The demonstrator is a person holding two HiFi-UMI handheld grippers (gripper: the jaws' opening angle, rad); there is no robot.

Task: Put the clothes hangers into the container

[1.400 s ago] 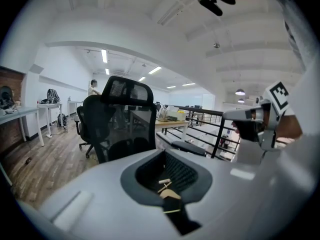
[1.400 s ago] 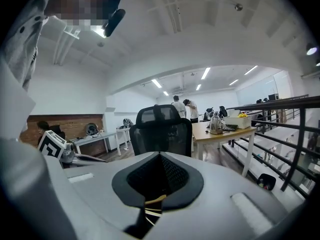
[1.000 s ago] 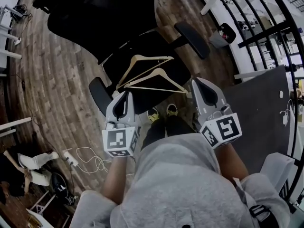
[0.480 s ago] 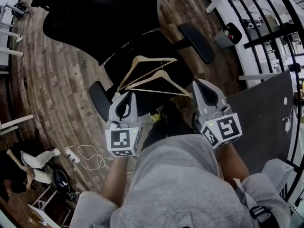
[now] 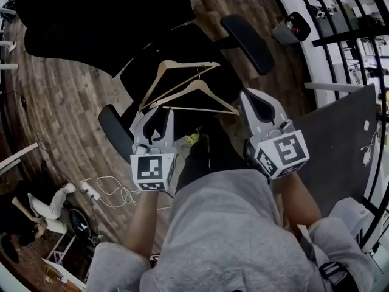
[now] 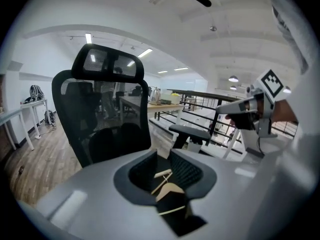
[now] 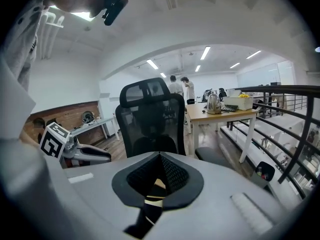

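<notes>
Two pale wooden hangers point(image 5: 196, 85) — triangular

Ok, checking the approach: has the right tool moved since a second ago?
Yes: the right tool has moved forward, nearer the hangers on the chair seat.

Tan hangers point(image 5: 173, 95), black chair point(image 5: 91, 17)

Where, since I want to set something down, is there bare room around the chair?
Bare wood floor lies left of the chair, above the white cables. The dark surface right of the chair is mostly bare too. Crowded: the seat's front, where two hangers lie, and the lower-left floor around the cables.
</notes>
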